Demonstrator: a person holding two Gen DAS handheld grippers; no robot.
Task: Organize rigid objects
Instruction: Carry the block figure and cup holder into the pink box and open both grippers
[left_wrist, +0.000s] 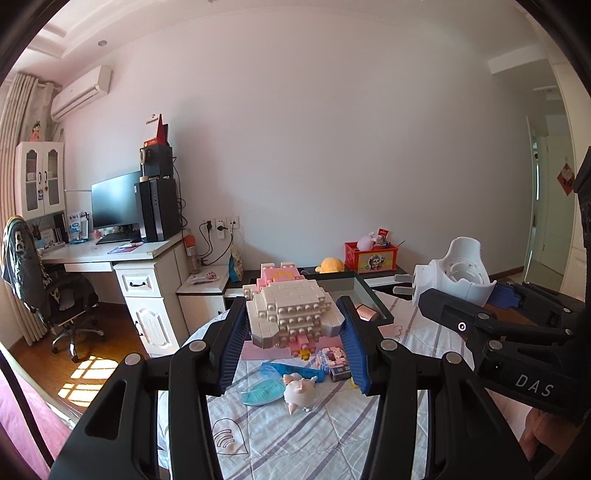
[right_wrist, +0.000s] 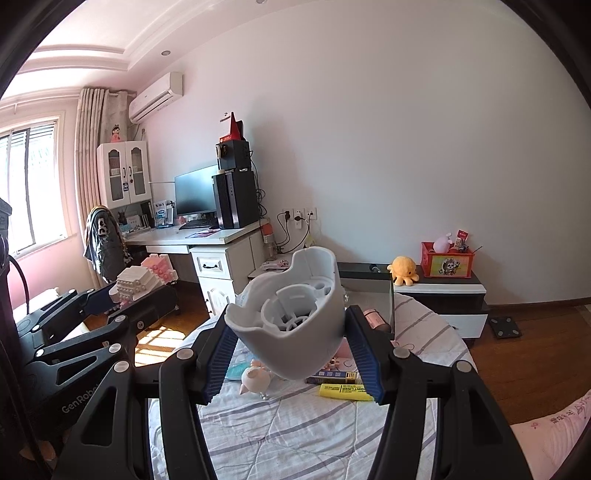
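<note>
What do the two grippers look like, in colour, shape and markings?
Both are alike. The left gripper and the right gripper have black angular linkage arms joined by round silver rivets, and long fingers faced with ribbed blue pads. White lettering marks the bodies: "DAS" on the right, "GenRobot" on the left.

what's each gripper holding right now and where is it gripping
Left gripper clamps the white and pink brick model by its two opposite sides. Right gripper clamps the white plastic shell by its outer side walls. Both are lifted above the bed.
</note>
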